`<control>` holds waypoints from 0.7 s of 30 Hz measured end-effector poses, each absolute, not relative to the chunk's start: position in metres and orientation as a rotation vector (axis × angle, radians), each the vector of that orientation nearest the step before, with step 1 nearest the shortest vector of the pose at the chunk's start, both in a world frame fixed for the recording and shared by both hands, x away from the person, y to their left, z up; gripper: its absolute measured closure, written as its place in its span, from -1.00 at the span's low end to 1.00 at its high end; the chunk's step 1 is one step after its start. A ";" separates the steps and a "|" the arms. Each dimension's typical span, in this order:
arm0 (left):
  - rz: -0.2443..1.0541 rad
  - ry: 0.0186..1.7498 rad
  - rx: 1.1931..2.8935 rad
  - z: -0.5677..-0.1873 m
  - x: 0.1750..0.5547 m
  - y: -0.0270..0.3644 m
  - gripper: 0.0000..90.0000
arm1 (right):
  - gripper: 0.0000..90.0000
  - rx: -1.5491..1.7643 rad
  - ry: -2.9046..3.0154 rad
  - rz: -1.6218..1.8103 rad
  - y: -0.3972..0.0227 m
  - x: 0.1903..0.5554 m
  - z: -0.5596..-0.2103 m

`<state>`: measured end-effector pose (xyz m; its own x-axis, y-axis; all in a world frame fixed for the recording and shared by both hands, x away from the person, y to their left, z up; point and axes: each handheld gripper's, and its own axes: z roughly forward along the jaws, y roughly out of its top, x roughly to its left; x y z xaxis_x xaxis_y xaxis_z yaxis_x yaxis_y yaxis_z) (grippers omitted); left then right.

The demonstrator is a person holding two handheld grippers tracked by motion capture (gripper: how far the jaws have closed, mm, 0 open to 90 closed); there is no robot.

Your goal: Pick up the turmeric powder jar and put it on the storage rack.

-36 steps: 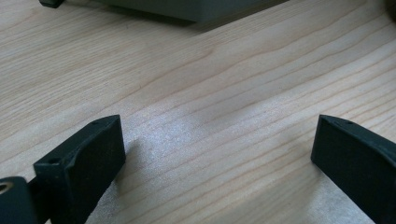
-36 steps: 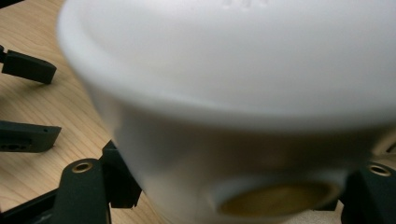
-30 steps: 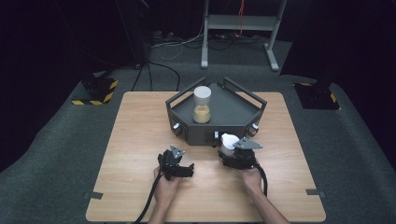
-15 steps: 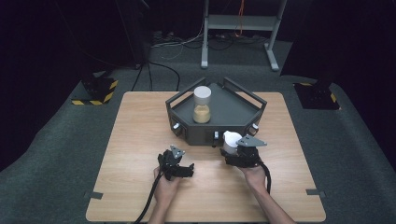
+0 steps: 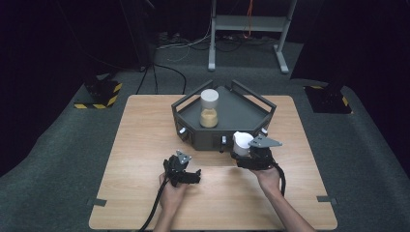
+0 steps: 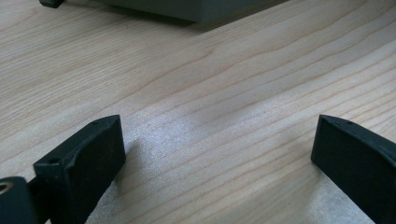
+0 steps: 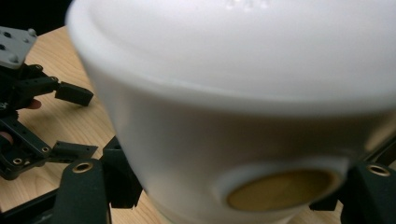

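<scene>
1. Since the earlier frames the right gripper [image 5: 245,153] has risen off the table [image 5: 145,145] with the white container [image 5: 241,141] and now sits closer to the front wall of the grey tray [image 5: 241,113]; the left gripper [image 5: 189,175] has stayed where it was.
2. Right gripper's fingers [image 7: 81,186] are clamped on the white container, one on each side of its lower body.
3. Seen from the right gripper view, the white container [image 7: 224,107] is cut off at the top and right edges and blurred by closeness; a round tan patch on its lower part cannot be identified.
4. From above, the grey plate on the right gripper covers part of the container, so the contact of the fingers is hidden there.
5. Left gripper's fingers [image 6: 81,161] stand wide apart with nothing between them, low over bare wood; both are cut off by the bottom edge of the left gripper view.
6. Inside the tray stands a jar [image 5: 209,110] with a white cap and tan contents, well apart from the held container.
7. Small knobs on the tray's front wall are too small to make out.
</scene>
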<state>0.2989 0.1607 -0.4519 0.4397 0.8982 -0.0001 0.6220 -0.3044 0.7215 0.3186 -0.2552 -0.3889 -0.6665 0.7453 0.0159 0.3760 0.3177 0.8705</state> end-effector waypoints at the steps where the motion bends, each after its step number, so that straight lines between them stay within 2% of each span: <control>1: 0.543 1.271 2.039 -0.452 0.299 0.161 -0.94 | -0.33 0.988 2.202 1.296 -0.256 0.319 -0.387; 21: 0.543 1.272 2.038 -0.452 0.299 0.161 -0.94 | -0.33 0.921 2.203 1.372 -0.257 0.330 -0.347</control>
<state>0.2988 0.1607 -0.4519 0.4396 0.8982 0.0002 0.6217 -0.3045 0.7217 0.3296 -0.2572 -0.3467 -0.7101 0.7039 0.0185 0.3270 0.3064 0.8940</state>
